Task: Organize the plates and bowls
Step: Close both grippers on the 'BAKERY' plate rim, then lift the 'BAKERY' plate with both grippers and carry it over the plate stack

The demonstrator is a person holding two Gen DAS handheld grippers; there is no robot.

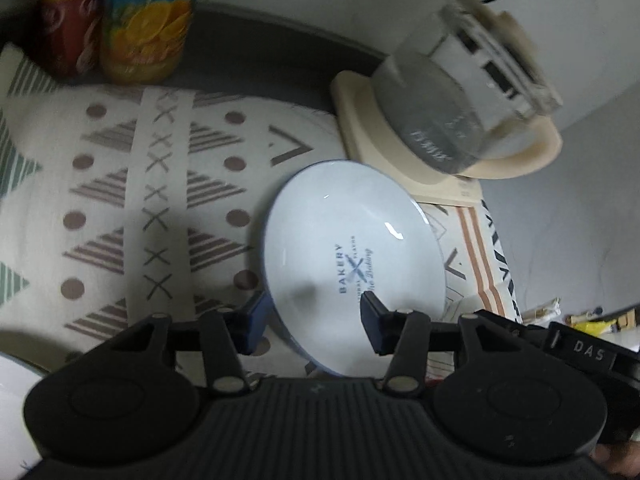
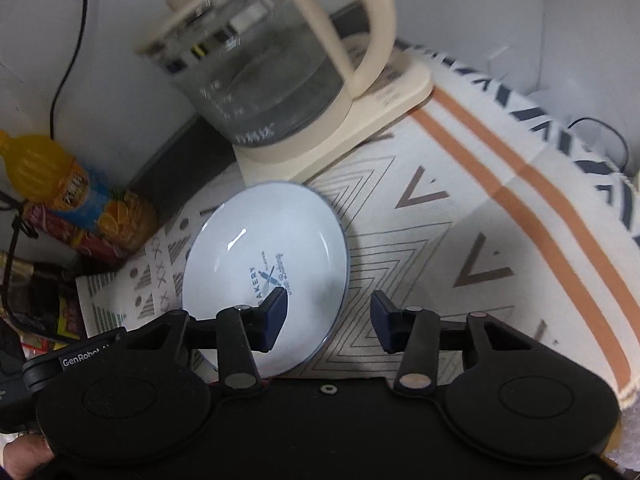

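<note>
Patterned cloth under white plate, opposite rims between both parted tongs

Kettle crowds plate — seemingly touching.

Glass kettle, drink bottles, patterned cloth
</note>
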